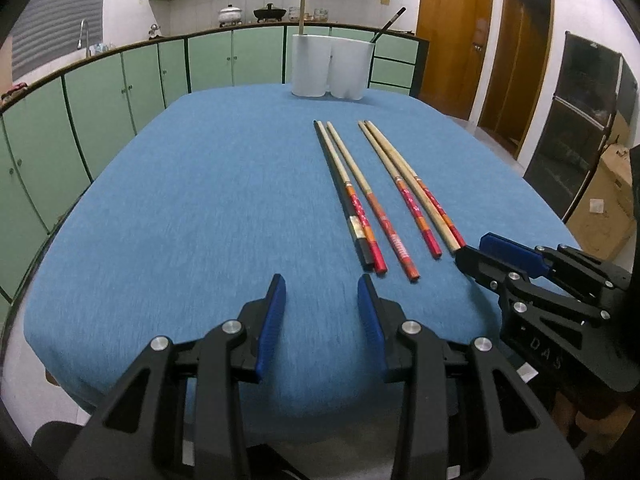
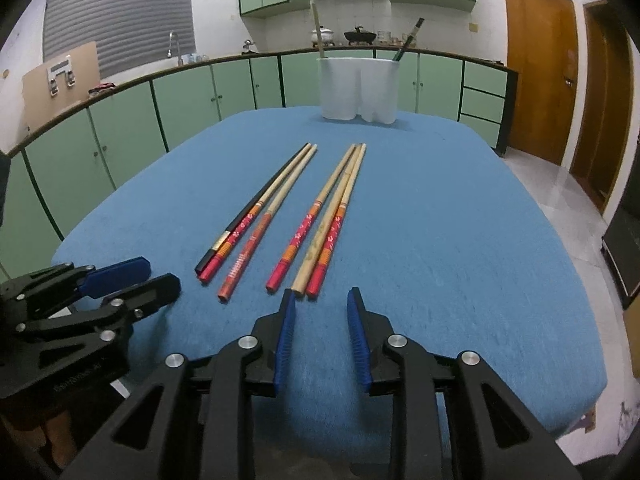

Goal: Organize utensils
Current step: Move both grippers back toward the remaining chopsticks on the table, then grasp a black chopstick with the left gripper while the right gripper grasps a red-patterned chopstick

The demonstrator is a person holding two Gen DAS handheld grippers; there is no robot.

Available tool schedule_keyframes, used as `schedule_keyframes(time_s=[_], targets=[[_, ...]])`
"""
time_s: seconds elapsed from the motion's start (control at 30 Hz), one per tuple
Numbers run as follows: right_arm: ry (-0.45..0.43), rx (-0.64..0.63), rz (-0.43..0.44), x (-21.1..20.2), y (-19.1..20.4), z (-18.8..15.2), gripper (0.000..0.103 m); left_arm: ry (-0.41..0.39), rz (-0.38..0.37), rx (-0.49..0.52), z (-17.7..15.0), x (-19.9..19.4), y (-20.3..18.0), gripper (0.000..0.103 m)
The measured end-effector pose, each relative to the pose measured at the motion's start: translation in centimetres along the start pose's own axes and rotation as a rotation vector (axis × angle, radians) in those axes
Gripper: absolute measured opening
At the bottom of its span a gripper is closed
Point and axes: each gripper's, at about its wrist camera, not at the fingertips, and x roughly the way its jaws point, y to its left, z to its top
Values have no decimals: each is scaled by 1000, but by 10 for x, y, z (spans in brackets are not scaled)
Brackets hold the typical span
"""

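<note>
Several chopsticks (image 1: 376,196) (image 2: 296,216) lie side by side on the blue table (image 1: 180,208) (image 2: 460,220): wooden ones with red and orange ends, one black one (image 2: 248,212) at the left. A white two-part holder (image 1: 330,66) (image 2: 359,90) stands at the far edge with a wooden stick and a dark stick in it. My left gripper (image 1: 322,286) is open and empty, just left of the near ends. My right gripper (image 2: 320,300) is open and empty, just short of the rightmost sticks' near ends. Each gripper shows in the other's view (image 1: 480,250) (image 2: 154,274).
Green kitchen cabinets (image 1: 120,88) (image 2: 200,92) curve behind and to the left of the table. Wooden doors (image 1: 452,32) (image 2: 536,64) stand at the right. A dark fridge (image 1: 580,128) and a cardboard box (image 1: 604,204) stand at the right.
</note>
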Motion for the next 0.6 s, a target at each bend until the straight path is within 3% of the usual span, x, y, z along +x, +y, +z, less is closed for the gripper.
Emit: schedule_keyframes(time_s=[0.33, 0.6], targets=[[-3, 59, -32, 1, -34, 4, 27, -5, -9, 3, -1, 4, -8, 41], [-8, 55, -29, 3, -34, 7, 28, -10, -3, -7, 5, 9, -8, 42]])
